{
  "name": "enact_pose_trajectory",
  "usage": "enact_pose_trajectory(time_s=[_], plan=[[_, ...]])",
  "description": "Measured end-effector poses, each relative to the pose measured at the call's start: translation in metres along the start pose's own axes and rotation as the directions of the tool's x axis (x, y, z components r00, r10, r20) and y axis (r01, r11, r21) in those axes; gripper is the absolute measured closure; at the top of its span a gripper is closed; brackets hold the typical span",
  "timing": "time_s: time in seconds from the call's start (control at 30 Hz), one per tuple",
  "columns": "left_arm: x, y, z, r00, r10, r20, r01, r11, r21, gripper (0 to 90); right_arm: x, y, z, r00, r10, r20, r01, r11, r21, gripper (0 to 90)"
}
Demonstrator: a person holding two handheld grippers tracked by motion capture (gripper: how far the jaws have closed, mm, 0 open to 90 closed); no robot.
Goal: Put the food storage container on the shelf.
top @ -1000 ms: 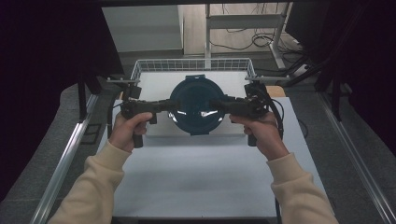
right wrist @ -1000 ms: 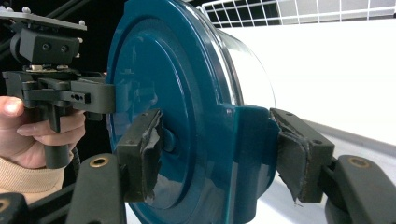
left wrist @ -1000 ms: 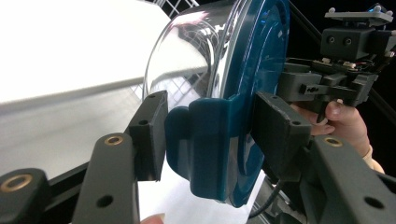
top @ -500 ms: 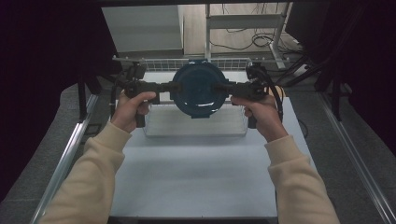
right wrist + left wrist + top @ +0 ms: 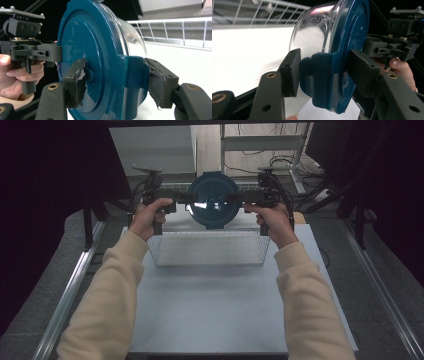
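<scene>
Held over a wire basket [image 5: 210, 249] at the far end of a pale grey table [image 5: 220, 305], dark room behind: lidded blue container [image 5: 215, 200], clamped at opposite latches by left gripper [image 5: 181, 198] and right gripper [image 5: 239, 198].

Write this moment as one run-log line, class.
held: lidded clear container, tipped on its side | left gripper: clamps lid latch | right gripper: clamps opposite latch | place: above wire basket

The high view looks down from above the person's side; each gripper view looks closely along its jaws at the blue lidded container [image 5: 342, 62], shared between them.
</scene>
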State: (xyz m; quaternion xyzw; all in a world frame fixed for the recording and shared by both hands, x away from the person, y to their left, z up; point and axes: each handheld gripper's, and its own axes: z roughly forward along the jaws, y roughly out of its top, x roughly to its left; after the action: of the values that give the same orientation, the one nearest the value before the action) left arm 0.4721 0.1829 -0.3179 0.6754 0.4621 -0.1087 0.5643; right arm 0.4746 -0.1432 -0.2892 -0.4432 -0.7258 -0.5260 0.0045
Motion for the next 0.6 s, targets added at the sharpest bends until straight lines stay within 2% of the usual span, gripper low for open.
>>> enact_pose_trajectory(time_s=[0.03, 0.07, 0.17, 0.27, 0.3, 0.33, 0.37, 0.4, 0.43, 0.47, 0.6], plan=[[0.005, 0.000, 0.003, 0.9994, -0.032, 0.015, 0.032, 0.9994, -0.015, 44.9, -0.004, -0.001, 0.003, 1.0000, 0.009, 0.005, -0.009, 0.9999, 0.015, 36.6], [0.007, 0.001, 0.005, 0.9987, -0.048, 0.017, 0.049, 0.9985, -0.024, 45.5, -0.008, -0.002, 0.004, 0.9994, 0.036, 0.001, -0.036, 0.9993, -0.006, 36.4], [0.009, 0.003, 0.011, 0.9958, -0.091, 0.015, 0.091, 0.9950, -0.041, 45.4, -0.016, -0.001, 0.007, 0.9962, 0.087, -0.002, -0.087, 0.9960, -0.022, 36.1], [0.017, 0.004, 0.017, 0.9878, -0.155, 0.013, 0.156, 0.9874, -0.027, 43.0, -0.022, 0.001, 0.012, 0.9878, 0.155, 0.009, -0.155, 0.9874, -0.031, 35.5], [0.019, 0.004, 0.018, 0.9857, -0.168, 0.013, 0.168, 0.9855, -0.021, 41.8, -0.023, 0.002, 0.014, 0.9825, 0.186, 0.017, -0.185, 0.9822, -0.031, 35.3], [0.021, 0.003, 0.019, 0.9834, -0.181, 0.013, 0.181, 0.9833, -0.016, 40.1, -0.026, 0.002, 0.018, 0.9691, 0.245, 0.023, -0.245, 0.9693, -0.023, 35.2], [0.022, 0.003, 0.020, 0.9828, -0.184, 0.009, 0.184, 0.9828, -0.010, 40.1, -0.026, 0.002, 0.018, 0.9691, 0.245, 0.023, -0.245, 0.9693, -0.023, 35.2], [0.024, 0.002, 0.022, 0.9817, -0.190, 0.010, 0.190, 0.9817, -0.011, 39.3, -0.029, 0.001, 0.021, 0.9583, 0.285, 0.023, -0.284, 0.9584, -0.023, 35.1], [0.026, 0.001, 0.022, 0.9805, -0.196, 0.013, 0.196, 0.9805, -0.013, 38.6, -0.036, -0.001, 0.025, 0.9353, 0.354, 0.017, -0.353, 0.9353, -0.023, 35.1], [0.027, 0.001, 0.023, 0.9794, -0.201, 0.016, 0.202, 0.9793, -0.020, 38.8, -0.039, -0.003, 0.026, 0.9254, 0.379, 0.012, -0.378, 0.9253, -0.024, 35.1], [0.028, 0.001, 0.024, 0.9818, -0.189, 0.019, 0.189, 0.9814, -0.033, 38.6, -0.039, -0.006, 0.026, 0.9297, 0.368, 0.003, -0.368, 0.9286, -0.048, 35.0]])
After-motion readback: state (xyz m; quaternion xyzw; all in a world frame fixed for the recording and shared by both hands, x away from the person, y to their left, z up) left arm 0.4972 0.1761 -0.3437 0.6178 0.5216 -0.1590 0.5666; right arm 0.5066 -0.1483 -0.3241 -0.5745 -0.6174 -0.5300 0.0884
